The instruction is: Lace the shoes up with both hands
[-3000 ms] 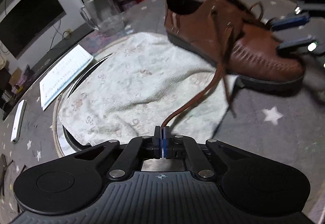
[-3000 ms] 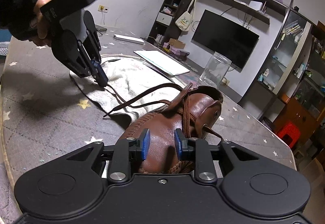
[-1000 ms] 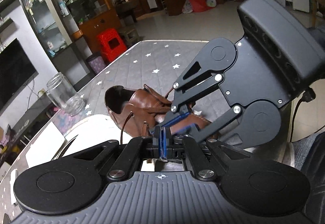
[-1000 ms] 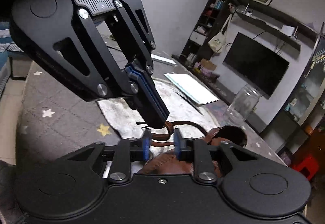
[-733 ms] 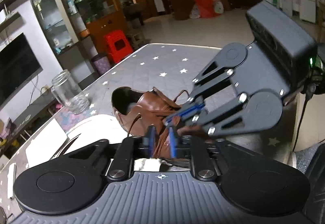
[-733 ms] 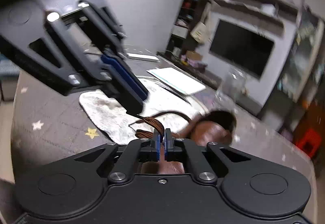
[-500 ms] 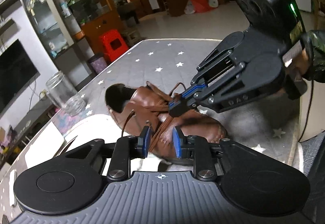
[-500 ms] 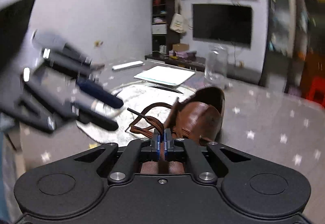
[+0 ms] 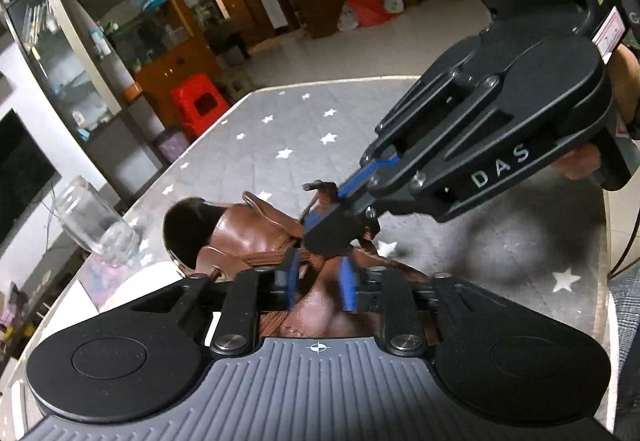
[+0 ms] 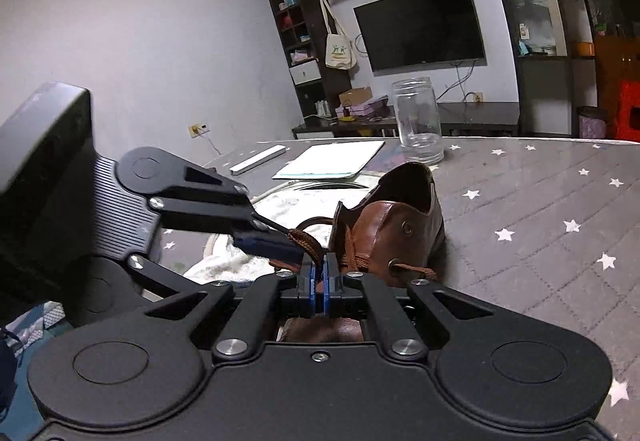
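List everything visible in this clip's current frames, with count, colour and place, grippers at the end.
shoe: one, brown leather, on the table, partly on the towel
shoelace: one, brown, threaded across the shoe, one end pinched in the right gripper
towel: one, pale, spread under and left of the shoe
jar: one, clear glass, upright behind the shoe
paper pad: one, white, flat beyond the towel
white bar: one, left of the pad
table: one, grey cover with white stars
television: one, black, on the far wall
stool: one, red, on the floor
left hand-held gripper: black with blue pads, open above the shoe
right hand-held gripper: black with blue pads, shut on the shoelace
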